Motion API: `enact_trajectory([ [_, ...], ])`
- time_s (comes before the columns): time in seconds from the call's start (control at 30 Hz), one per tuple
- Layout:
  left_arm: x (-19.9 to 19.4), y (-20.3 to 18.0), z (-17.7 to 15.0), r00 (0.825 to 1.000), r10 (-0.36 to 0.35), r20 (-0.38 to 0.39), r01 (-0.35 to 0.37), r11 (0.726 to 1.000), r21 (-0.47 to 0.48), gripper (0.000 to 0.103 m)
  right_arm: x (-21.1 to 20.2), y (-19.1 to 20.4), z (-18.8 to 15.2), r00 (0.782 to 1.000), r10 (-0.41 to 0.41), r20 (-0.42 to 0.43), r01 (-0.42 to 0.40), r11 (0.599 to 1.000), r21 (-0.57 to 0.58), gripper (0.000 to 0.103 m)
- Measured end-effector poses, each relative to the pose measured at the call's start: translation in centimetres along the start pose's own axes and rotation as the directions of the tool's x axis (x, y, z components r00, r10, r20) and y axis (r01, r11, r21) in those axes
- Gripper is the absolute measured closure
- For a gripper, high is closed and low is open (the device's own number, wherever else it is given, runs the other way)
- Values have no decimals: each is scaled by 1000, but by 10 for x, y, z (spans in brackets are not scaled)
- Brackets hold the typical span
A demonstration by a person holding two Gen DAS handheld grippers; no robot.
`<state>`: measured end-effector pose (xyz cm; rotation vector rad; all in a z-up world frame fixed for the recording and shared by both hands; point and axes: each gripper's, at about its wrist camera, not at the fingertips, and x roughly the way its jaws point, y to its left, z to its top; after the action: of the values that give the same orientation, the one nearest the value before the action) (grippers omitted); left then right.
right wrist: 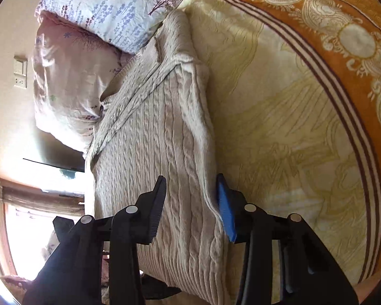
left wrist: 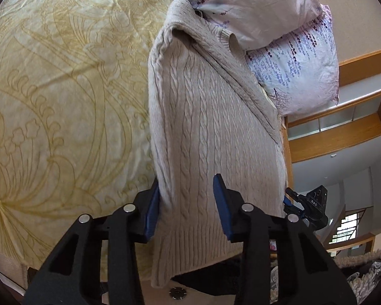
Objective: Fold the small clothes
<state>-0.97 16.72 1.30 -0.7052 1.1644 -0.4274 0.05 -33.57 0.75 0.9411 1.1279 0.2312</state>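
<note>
A beige cable-knit sweater lies lengthwise on the yellow patterned bedsheet, folded along its long sides, collar towards the pillows. Its ribbed hem comes up towards both cameras. In the left wrist view my left gripper has the hem's left part between its blue pads; the knit fills the gap and touches both. In the right wrist view my right gripper holds the sweater at its right folded edge, which lies against the blue pad. The right tool's black housing shows beside the sweater's far edge.
Floral pillows are stacked at the head of the bed, against the sweater's collar; they show again in the right wrist view. The sheet has an orange border. Wooden shelves and a bright window lie beyond the bed.
</note>
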Motion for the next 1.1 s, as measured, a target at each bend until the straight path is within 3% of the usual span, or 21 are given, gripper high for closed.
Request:
enact_trajectory([
  [0.07, 5, -3, -9, 999, -15, -46, 15, 1000, 16, 70, -3, 1, -6, 1000, -3, -30, 3, 1000, -23, 66],
  [0.13, 8, -6, -16, 997, -17, -78, 20, 999, 37, 71, -9, -1, -12, 997, -67, -35, 66, 997, -42, 72],
  [0.3, 11, -12, -23, 990, -8, -139, 19, 997, 73, 71, -11, -9, -24, 994, -21, -110, 18, 999, -29, 72],
  [0.43, 16, -17, -20, 985, -8, -175, 24, 996, 90, 71, 2, 4, -35, 982, 2, -189, -18, 996, -82, 72],
  [0.5, 19, -19, -19, 982, -4, -191, 25, 994, 104, 72, 5, 11, -39, 983, -7, -186, -17, 992, -124, 72],
  [0.57, 22, -21, -17, 980, 2, -201, 22, 993, 115, 73, 8, 15, -40, 985, -34, -166, 6, 986, -165, 90],
  [0.73, 23, -38, -13, 983, 91, -161, -49, 967, 250, 87, 1, 34, -37, 996, -79, -43, 64, 960, -274, 93],
  [0.8, 19, -42, -8, 990, 71, -122, -36, 964, 265, 94, -3, 43, -31, 998, -66, 6, 65, 953, -296, 93],
  [0.9, 10, -43, 7, 999, 9, -46, 2, 972, 234, 96, -10, 57, -16, 996, -28, 80, 51, 950, -308, 93],
  [1.1, -7, -54, 41, 995, -34, 97, 10, 973, 233, 96, -21, 85, 14, 977, 38, 209, 34, 943, -332, 93],
])
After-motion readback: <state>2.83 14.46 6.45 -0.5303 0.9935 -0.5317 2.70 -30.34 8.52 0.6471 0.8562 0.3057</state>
